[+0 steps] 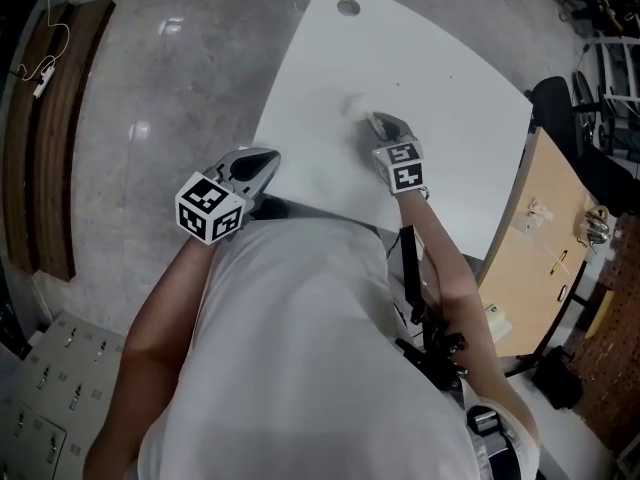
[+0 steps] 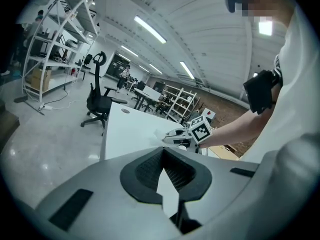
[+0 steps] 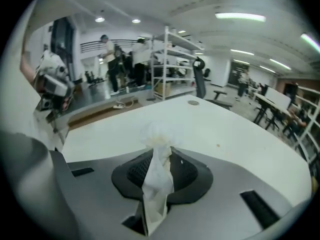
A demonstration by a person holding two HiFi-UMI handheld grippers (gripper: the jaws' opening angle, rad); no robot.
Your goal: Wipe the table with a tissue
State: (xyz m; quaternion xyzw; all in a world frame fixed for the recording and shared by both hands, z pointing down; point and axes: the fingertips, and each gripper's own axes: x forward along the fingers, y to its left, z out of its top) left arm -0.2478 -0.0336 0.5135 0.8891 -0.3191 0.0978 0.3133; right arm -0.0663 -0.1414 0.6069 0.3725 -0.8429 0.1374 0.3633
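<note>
Leaning a white cotton shirt (image 1: pixel 300 348) over the near edge, reaching the grey right gripper (image 1: pixel 372 120) far out across the curved white table (image 1: pixel 450 78), setting a crumpled white paper tissue (image 1: pixel 355 105) against the middle of the top, seemingly mid-wipe. Parking the grey left gripper (image 1: pixel 262 163) just off the near edge, likely staying clear of the stroke.

Switching to the left gripper view: holding jaws slightly apart, gripping nothing, pointing towards the working hand.

Switching to the right gripper view: clamping jaws on the tissue, letting its bunched end poke forward, presumably as a soft rubbing pad.
</note>
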